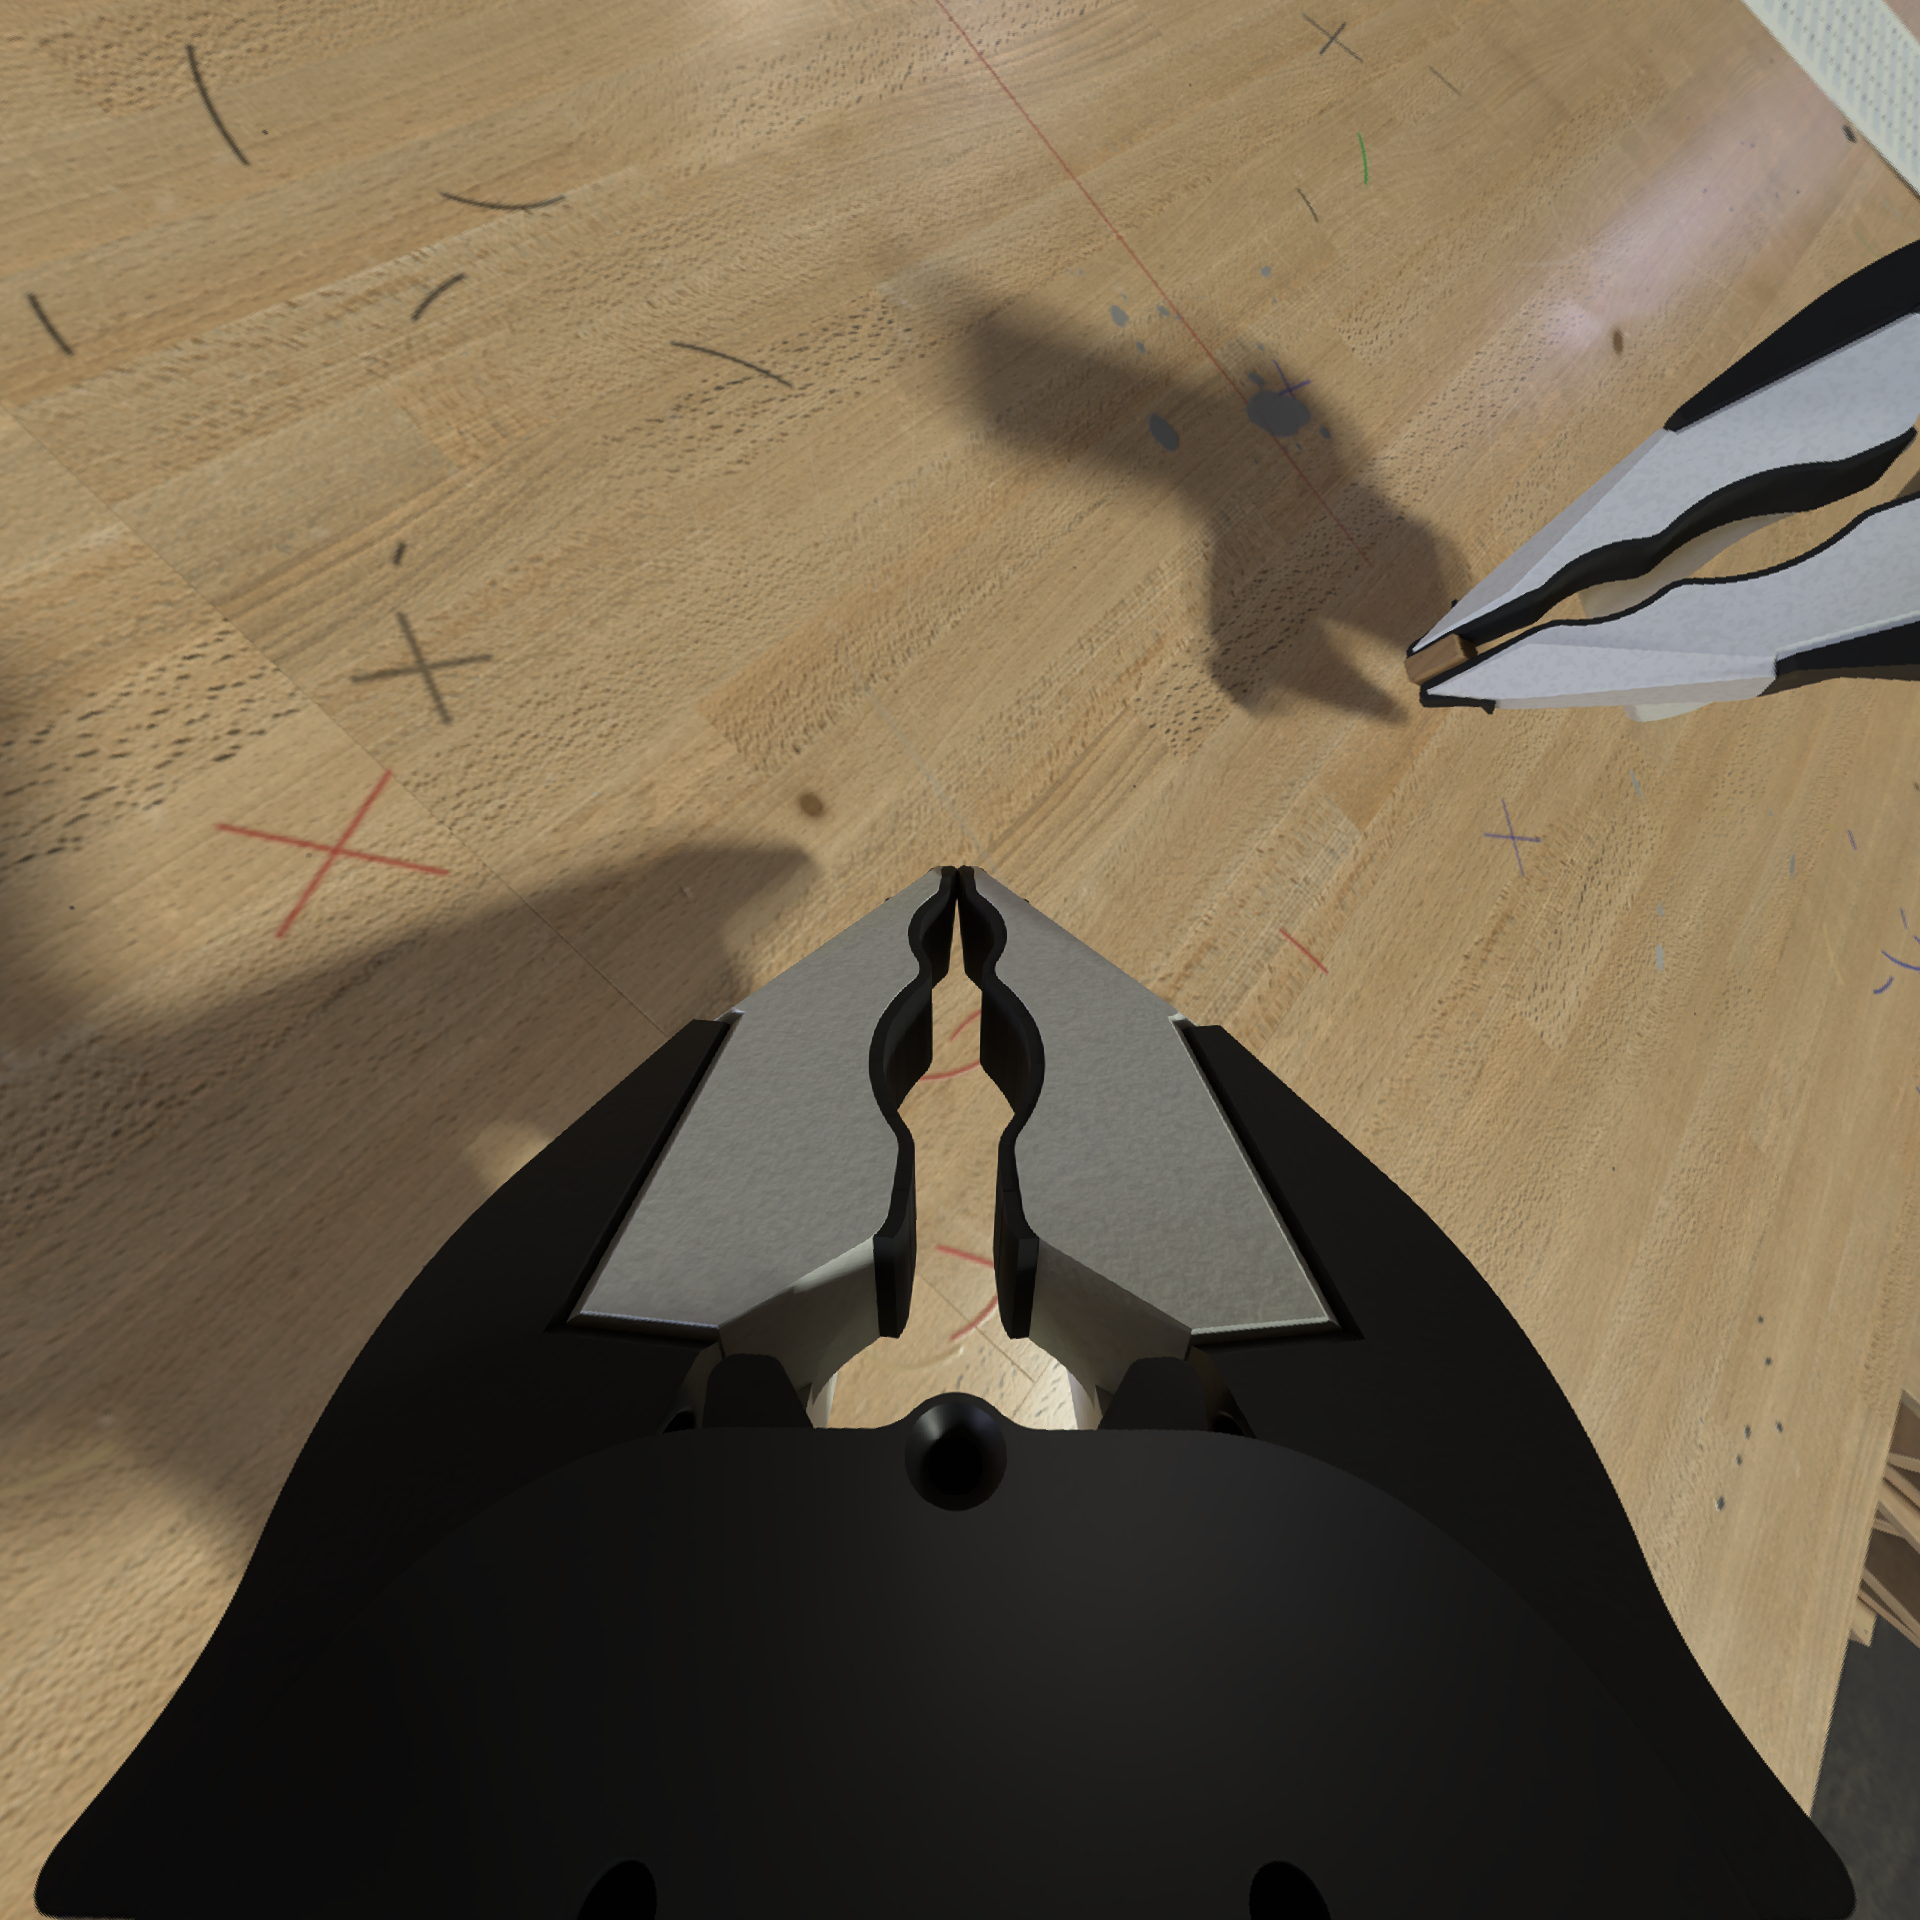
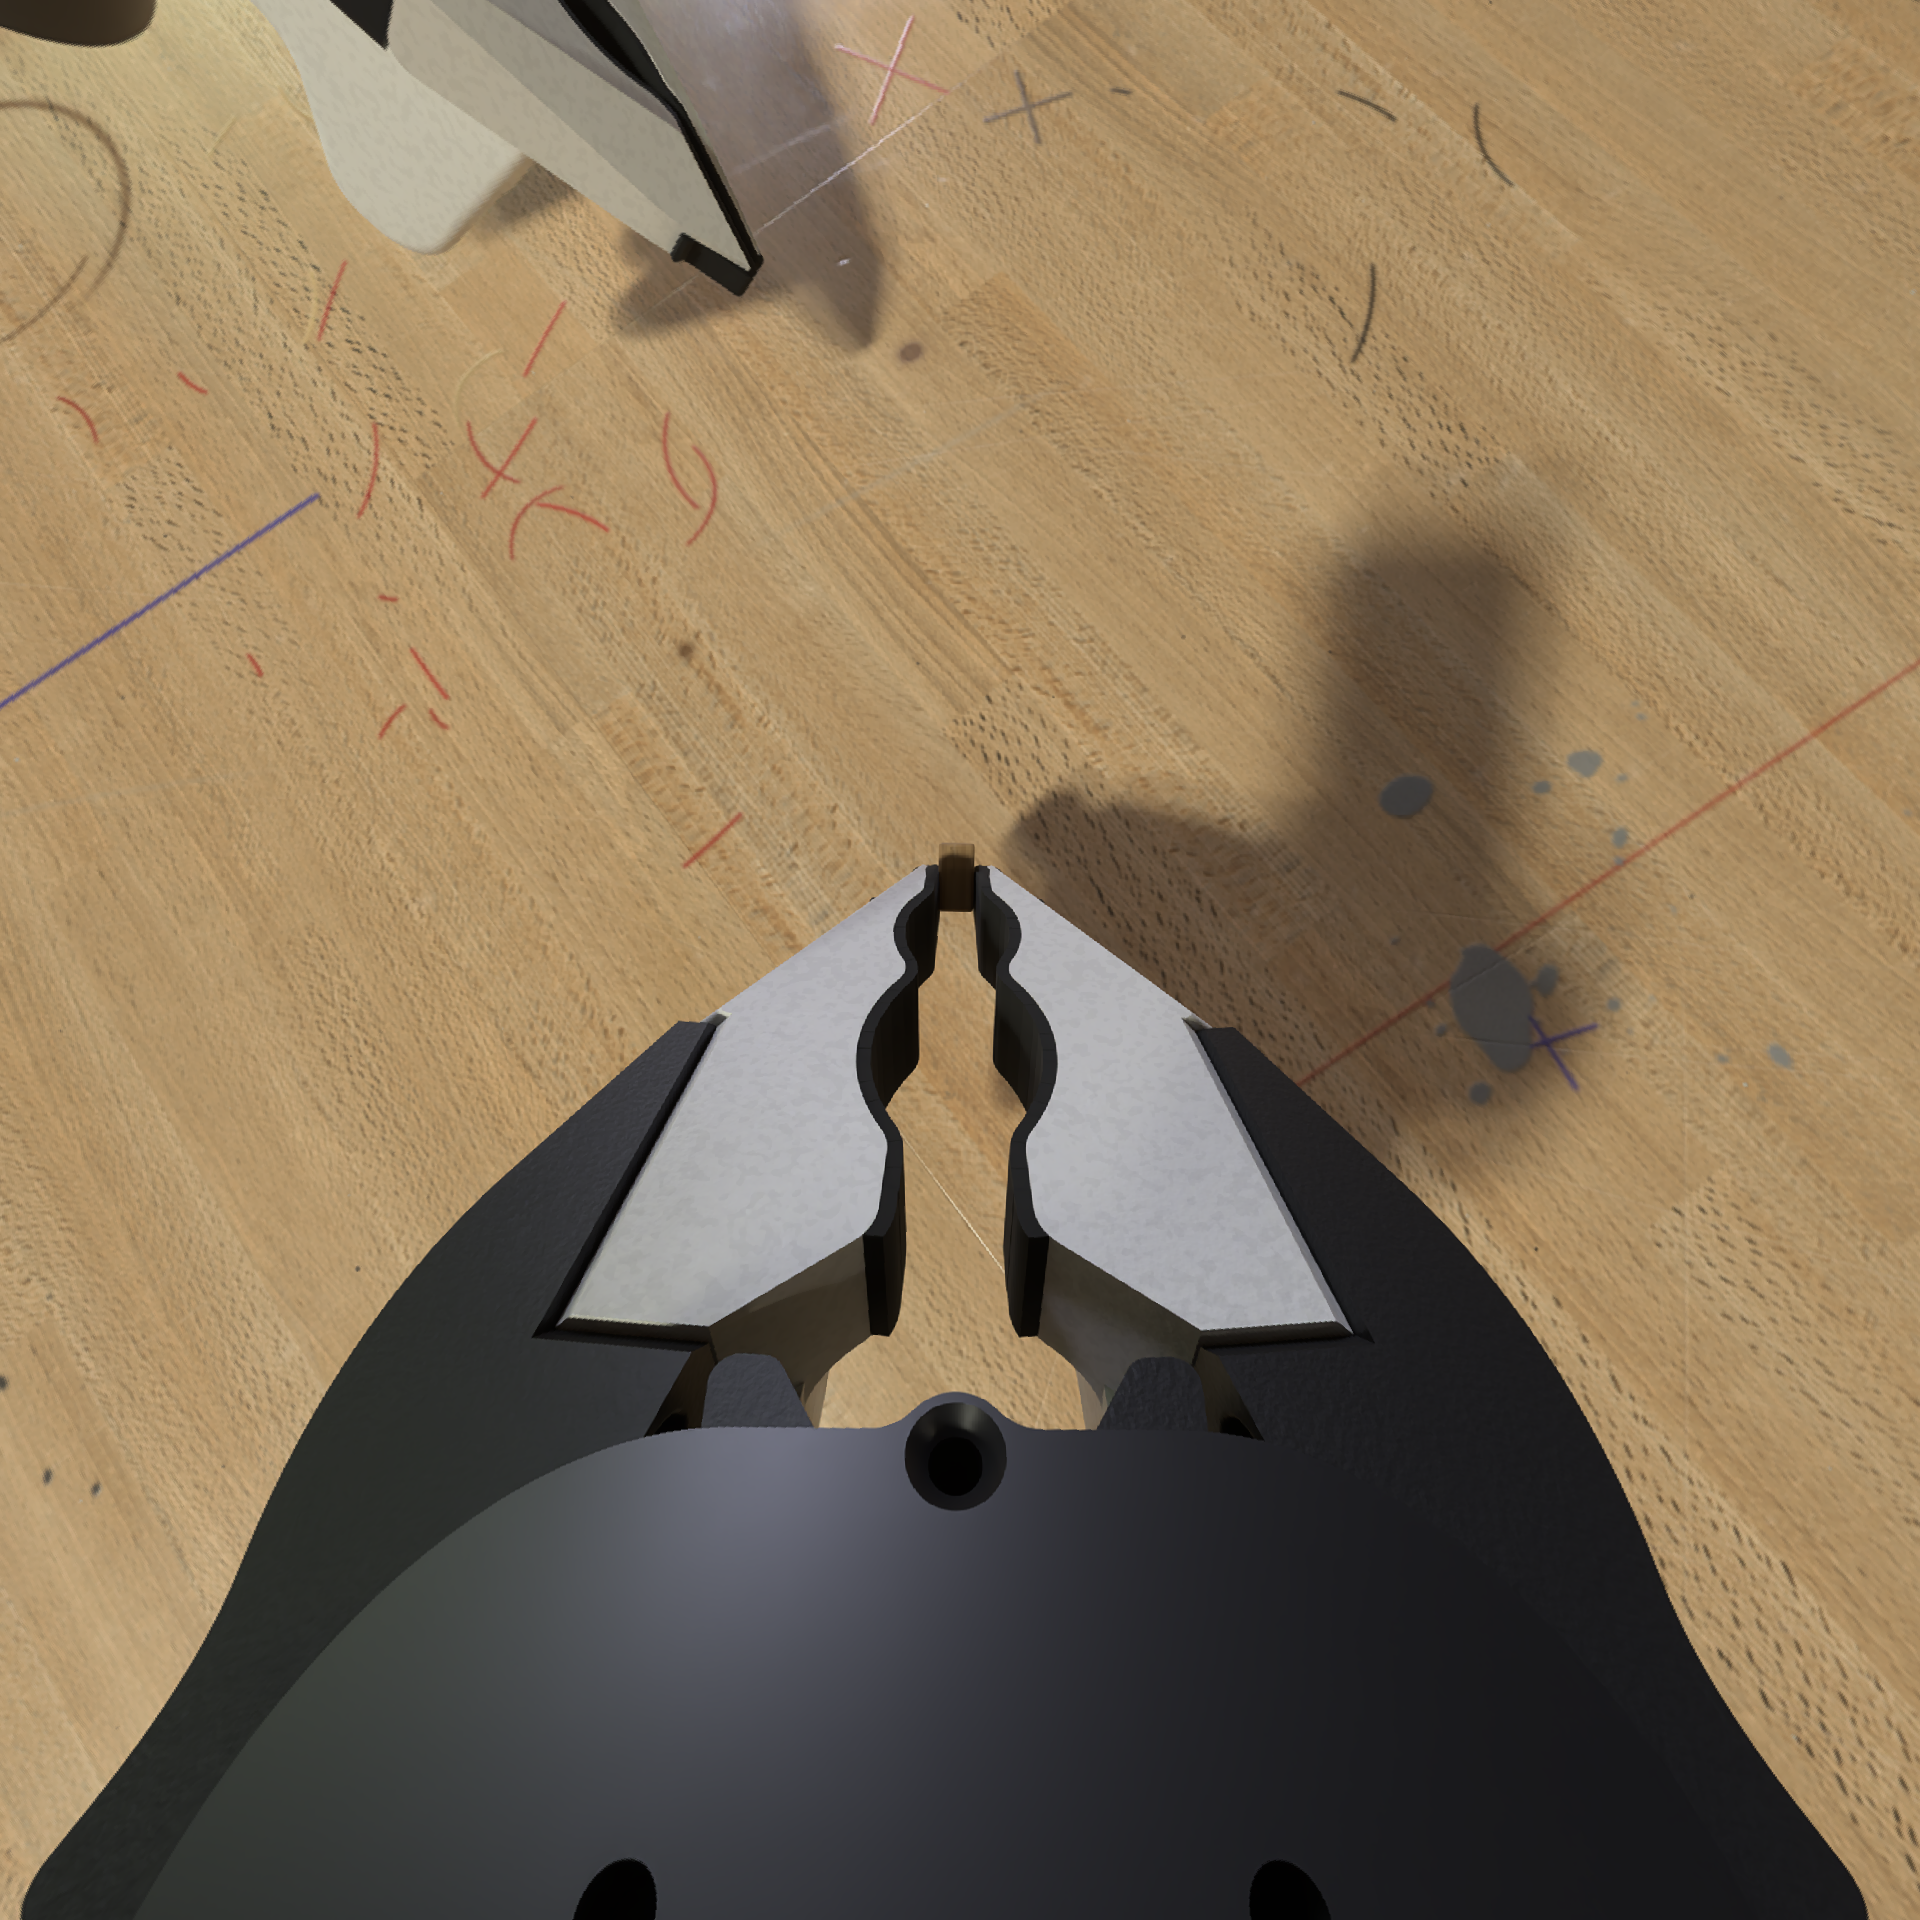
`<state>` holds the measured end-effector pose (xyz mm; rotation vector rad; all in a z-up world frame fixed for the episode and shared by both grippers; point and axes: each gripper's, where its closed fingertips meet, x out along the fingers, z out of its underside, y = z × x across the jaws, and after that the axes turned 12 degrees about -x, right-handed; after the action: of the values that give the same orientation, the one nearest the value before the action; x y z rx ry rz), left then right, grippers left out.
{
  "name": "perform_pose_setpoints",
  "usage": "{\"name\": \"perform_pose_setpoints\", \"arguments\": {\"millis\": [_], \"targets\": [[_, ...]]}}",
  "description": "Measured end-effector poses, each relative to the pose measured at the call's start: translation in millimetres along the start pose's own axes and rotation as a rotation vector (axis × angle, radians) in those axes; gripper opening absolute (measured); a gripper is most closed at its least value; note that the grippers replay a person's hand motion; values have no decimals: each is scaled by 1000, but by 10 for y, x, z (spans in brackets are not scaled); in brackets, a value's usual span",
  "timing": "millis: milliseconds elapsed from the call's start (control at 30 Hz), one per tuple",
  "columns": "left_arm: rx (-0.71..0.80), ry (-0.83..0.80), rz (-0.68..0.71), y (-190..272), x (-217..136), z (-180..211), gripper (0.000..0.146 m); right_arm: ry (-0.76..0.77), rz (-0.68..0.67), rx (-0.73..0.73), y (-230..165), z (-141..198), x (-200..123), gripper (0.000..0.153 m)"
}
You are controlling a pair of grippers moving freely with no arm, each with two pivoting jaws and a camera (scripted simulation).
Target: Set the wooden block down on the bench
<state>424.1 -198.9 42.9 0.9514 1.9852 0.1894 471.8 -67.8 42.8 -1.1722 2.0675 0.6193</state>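
A small wooden block (image 2: 956, 871) is pinched between the tips of my right gripper (image 2: 956, 883), which is shut on it and holds it above the wooden bench (image 2: 1143, 468). In the left wrist view the same block (image 1: 1436, 658) shows at the tips of the right gripper (image 1: 1439, 665), at the right side. My left gripper (image 1: 956, 875) is shut and empty, its tips touching, above the bench (image 1: 727, 520). The left gripper (image 2: 727, 265) also shows at the top left of the right wrist view.
The bench top bears pen marks: red and black crosses (image 1: 332, 850), arcs, a long red line (image 2: 1610, 883) and dark ink blots (image 2: 1491, 1008). The bench edge (image 1: 1870, 1507) lies at the right of the left wrist view, with a white perforated panel (image 1: 1860, 73) at the top right corner.
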Motion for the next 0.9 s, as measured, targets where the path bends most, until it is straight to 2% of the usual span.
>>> {"name": "perform_pose_setpoints", "arguments": {"millis": [367, 900], "targets": [[-10, -8, 30, 16, 5, 86, 0, 26, -42, 0, -84, -161, 124, 6], [-11, -12, 44, -85, 16, 65, 0, 11, -38, 6, 77, -262, 204, 6]]}}
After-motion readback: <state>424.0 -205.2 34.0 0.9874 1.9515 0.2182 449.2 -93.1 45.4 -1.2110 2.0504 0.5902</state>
